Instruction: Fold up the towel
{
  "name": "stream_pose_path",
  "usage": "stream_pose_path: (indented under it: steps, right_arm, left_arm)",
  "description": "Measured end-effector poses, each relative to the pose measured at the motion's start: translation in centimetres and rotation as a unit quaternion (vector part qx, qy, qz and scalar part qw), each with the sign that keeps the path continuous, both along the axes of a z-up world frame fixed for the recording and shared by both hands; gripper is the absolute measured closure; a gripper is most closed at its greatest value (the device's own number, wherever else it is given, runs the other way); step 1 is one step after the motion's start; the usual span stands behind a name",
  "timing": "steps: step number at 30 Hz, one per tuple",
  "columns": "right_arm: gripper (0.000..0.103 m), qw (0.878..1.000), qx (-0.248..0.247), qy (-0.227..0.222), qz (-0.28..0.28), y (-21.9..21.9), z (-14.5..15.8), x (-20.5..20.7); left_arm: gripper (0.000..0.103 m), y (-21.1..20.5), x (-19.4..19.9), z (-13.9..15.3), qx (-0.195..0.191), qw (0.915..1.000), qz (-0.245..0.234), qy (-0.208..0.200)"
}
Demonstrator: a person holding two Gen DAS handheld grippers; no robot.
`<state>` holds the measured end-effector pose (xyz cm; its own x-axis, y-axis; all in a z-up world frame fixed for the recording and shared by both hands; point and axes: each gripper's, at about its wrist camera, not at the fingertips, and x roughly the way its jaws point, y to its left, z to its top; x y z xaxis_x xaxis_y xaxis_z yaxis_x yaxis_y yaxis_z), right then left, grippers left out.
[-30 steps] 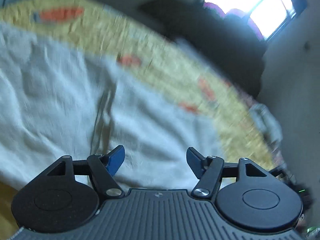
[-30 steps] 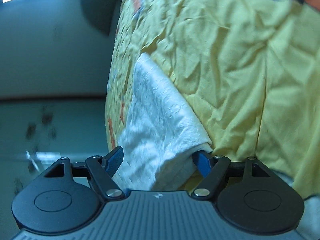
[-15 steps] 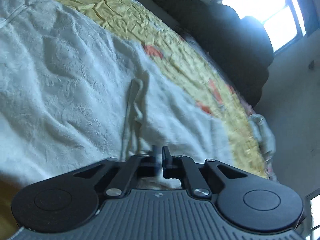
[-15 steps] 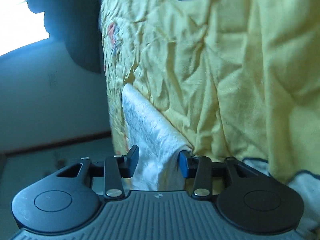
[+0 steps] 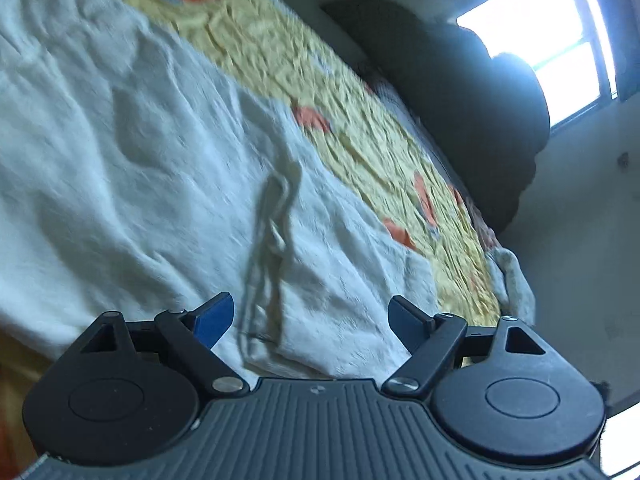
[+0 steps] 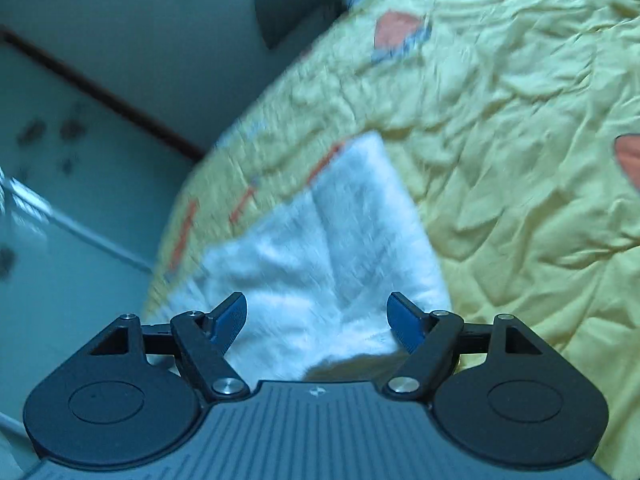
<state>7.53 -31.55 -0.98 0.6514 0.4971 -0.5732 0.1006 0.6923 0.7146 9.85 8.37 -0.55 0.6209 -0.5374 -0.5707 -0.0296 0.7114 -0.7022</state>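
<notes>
Nearest in the left wrist view, the left claw (image 5: 310, 316) is released, its jaws opening wide, blue pads clear of the cloth. Between and just beyond them lies the white towel (image 5: 120, 168), rumpled, with a loose hem or cord (image 5: 276, 216) running away from the claw in a wavy line; nothing is pinched. The towel spreads over a yellow bedspread (image 5: 360, 128) with orange patches, which covers the bed. Beyond the bed's far edge stands a dark rounded shape (image 5: 460, 92), too dim to identify, and behind it a bright window (image 5: 532, 20).

In the right wrist view, the right claw (image 6: 316, 320) is likewise released, jaws opening, pads not pressing on anything. A folded end of the towel (image 6: 340, 248) lies just ahead and between them, flat on the yellow bedspread (image 6: 520, 120) near the bed's edge. Farther off, the floor (image 6: 60, 240) and the wall (image 6: 140, 8) show beside the bed. The picture is motion-blurred.
</notes>
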Motion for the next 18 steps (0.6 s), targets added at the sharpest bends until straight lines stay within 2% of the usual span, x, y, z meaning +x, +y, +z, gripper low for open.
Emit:
stream_pose_path:
  steps: [1, 2, 3, 4, 5, 9, 12, 14, 15, 18]
  right_arm:
    - [0.027, 1.0, -0.003, 0.001, 0.003, 0.1, -0.5, -0.2]
    - [0.027, 1.0, -0.002, -0.001, 0.004, 0.1, -0.8, -0.3]
    - [0.027, 1.0, 0.004, -0.004, 0.004, 0.0, -1.1, -0.4]
    - [0.027, 1.0, 0.01, -0.005, 0.003, -0.2, -1.3, -0.4]
    - [0.027, 1.0, 0.015, -0.005, 0.004, -0.4, -1.4, -0.5]
    - [0.027, 0.999, 0.032, -0.001, 0.011, -1.1, -1.5, -0.3]
    - [0.027, 0.999, 0.008, -0.007, 0.032, -0.6, -1.2, -0.6]
    - [0.027, 0.998, -0.016, -0.027, 0.052, 0.0, -1.2, -1.1]
    - [0.027, 0.997, -0.028, -0.038, 0.059, 0.3, -1.3, -1.2]
    - [0.027, 0.995, -0.056, -0.047, 0.07, 1.0, -0.9, -1.3]
  left_arm:
    - [0.03, -0.2, 0.3, -0.1, 0.003, 1.0, -0.002, 0.006]
    - [0.038, -0.4, 0.5, -0.1, 0.013, 0.9998, -0.005, 0.011]
    - [0.054, -0.7, 0.7, -0.1, 0.025, 0.9995, -0.008, 0.017]
    - [0.065, -0.9, 1.0, -0.2, 0.036, 0.999, -0.014, 0.024]
    - [0.082, -1.0, 1.1, -0.3, 0.05, 0.9981, -0.018, 0.03]
    - [0.083, -1.8, 1.0, 0.5, 0.097, 0.9945, -0.039, 0.013]
    - [0.084, -2.8, 0.4, 2.1, 0.148, 0.987, -0.062, -0.012]
    - [0.084, -3.1, 0.7, 1.3, 0.182, 0.9804, -0.075, -0.008]
    - [0.084, -3.0, 0.8, 0.5, 0.184, 0.9799, -0.075, -0.015]
    - [0.084, -3.1, 0.7, 0.6, 0.193, 0.9783, -0.071, -0.021]
